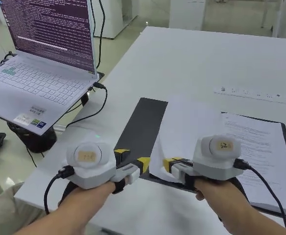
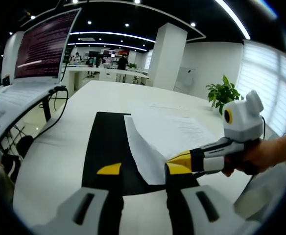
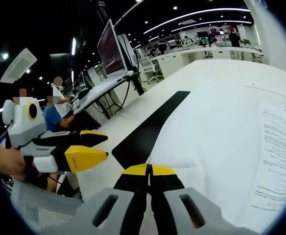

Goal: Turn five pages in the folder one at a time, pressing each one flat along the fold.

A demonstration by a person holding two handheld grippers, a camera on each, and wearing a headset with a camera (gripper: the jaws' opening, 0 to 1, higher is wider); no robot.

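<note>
The folder (image 1: pixel 142 121) lies open on the white table (image 1: pixel 206 58), its black cover (image 2: pixel 106 142) spread flat to the left and a printed sheet (image 1: pixel 263 152) lying flat on the right side. One page (image 1: pixel 192 127) stands lifted between them, curving up off the stack.

The right gripper (image 1: pixel 168 164) has its yellow-tipped jaws clenched together on that page's near left corner. In the left gripper view they nip the paper's edge, and the sheet rises away from them toward 11 o'clock. In the right gripper view the white page spreads from the closed tips toward 1 and 2 o'clock, with the black cover running off toward 12.

The left gripper (image 1: pixel 132 157) is released — jaws apart, holding nothing — and hovers over the near edge of the black cover. From it the raised page lies at about 1 o'clock, just beside its right jaw; I cannot tell whether that jaw touches the paper. The two grippers sit close, tips facing each other.

A laptop (image 1: pixel 40 73) stands open at 10 o'clock, well apart from the folder.
</note>
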